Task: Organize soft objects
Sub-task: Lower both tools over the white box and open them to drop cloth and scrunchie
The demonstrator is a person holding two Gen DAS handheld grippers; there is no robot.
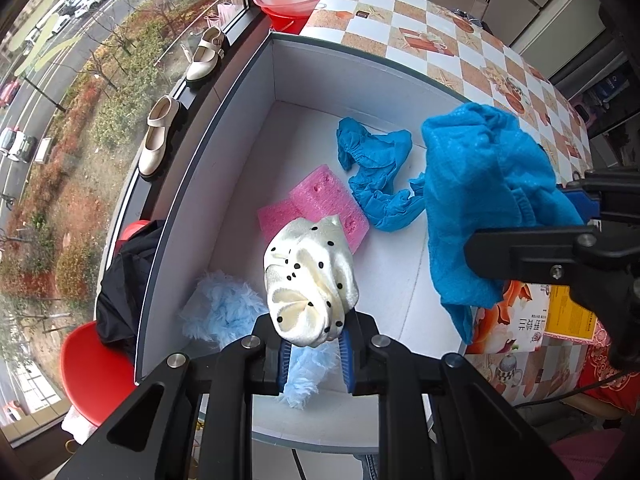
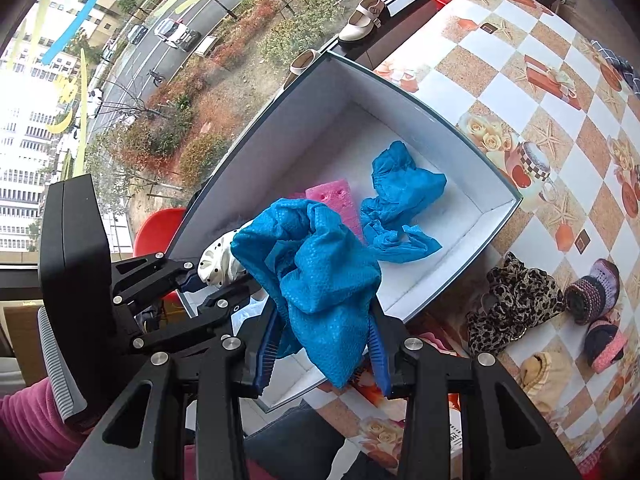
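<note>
A limp, light spotted sock point(image 1: 310, 284) is being pinched by the left gripper point(image 1: 314, 354), a floppy blue cloth point(image 2: 316, 280) by the right gripper point(image 2: 322, 354); bunched folds are being judged the best hold.

The bundled cloth point(image 1: 310, 280) is cream with black dots; the textured cloth point(image 2: 320, 276) and crumpled cover point(image 1: 378, 178) are bright blue. The foam block point(image 1: 320, 204) is pink, the fluffy piece point(image 1: 224, 308) pale blue, the box point(image 1: 256, 128) white inside, and the scrunchie point(image 2: 516, 300) leopard-spotted.
</note>
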